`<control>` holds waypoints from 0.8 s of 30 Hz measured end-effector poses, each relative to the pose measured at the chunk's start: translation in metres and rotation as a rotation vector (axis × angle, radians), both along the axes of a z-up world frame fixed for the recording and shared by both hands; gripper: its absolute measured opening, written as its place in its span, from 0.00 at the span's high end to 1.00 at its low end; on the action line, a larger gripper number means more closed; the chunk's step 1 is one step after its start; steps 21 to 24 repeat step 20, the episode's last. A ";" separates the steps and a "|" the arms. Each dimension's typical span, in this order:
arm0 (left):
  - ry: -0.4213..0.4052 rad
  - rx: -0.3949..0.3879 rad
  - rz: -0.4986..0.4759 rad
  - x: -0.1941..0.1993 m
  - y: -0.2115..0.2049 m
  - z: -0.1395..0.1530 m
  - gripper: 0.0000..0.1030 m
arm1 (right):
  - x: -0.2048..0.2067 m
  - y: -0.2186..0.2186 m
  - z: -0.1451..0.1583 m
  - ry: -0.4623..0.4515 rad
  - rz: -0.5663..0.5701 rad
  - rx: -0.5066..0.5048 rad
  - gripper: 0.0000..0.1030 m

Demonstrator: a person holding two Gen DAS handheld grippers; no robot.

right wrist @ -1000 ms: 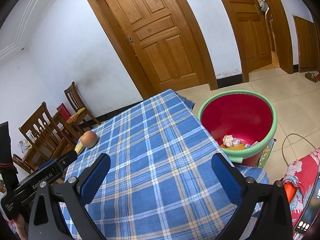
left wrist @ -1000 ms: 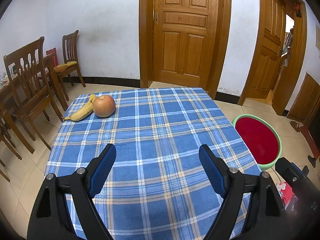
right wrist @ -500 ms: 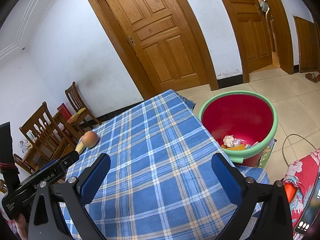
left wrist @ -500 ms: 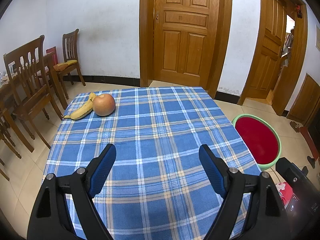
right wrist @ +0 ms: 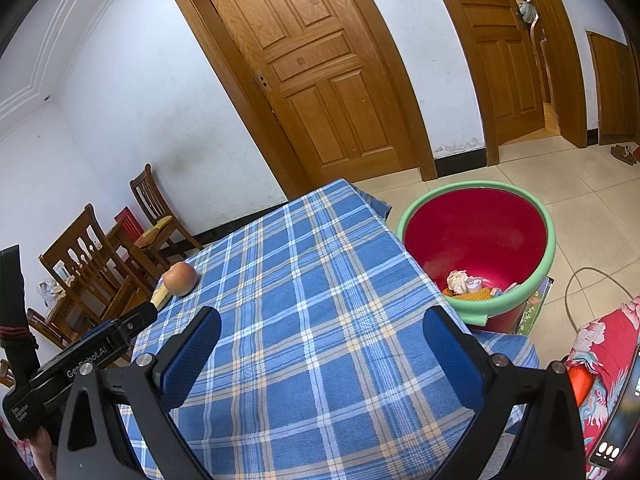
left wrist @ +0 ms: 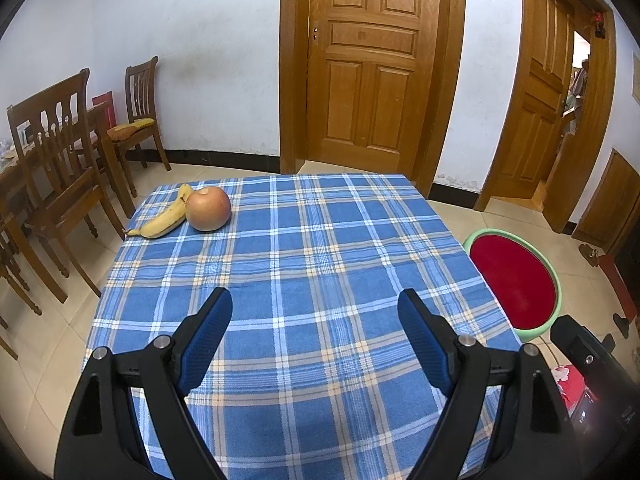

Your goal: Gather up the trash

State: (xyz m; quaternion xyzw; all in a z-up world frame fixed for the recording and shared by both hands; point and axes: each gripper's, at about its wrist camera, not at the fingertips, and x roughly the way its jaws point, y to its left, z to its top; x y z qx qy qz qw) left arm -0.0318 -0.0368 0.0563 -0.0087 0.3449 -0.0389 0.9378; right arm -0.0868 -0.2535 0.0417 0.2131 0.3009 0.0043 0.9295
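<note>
Some crumpled wht trash (right wrist: 460, 281) in red bin (right wrist: 480, 236)

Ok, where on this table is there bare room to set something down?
Nearly all the checked tablecloth is bare, from both open grippers to the far edge by the door. Only the far left corner is taken, by the banana touching the apple.

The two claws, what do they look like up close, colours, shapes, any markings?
Both match: the left claw and right claw have glossy black angular arms with triangular cut-outs and silver pivot bolts, ending in blue textured pads. In the right wrist view, the left claw's black body carries white lettering, partly unreadable.
</note>
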 end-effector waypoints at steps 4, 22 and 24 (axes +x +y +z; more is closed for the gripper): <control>0.002 -0.001 0.000 0.000 0.000 0.000 0.18 | -0.001 -0.001 -0.001 0.001 0.001 0.001 0.00; 0.007 0.000 0.005 0.001 0.002 -0.001 0.18 | 0.001 -0.002 0.001 0.003 -0.003 -0.007 0.00; 0.007 0.000 0.005 0.001 0.002 -0.001 0.18 | 0.001 -0.002 0.001 0.003 -0.003 -0.007 0.00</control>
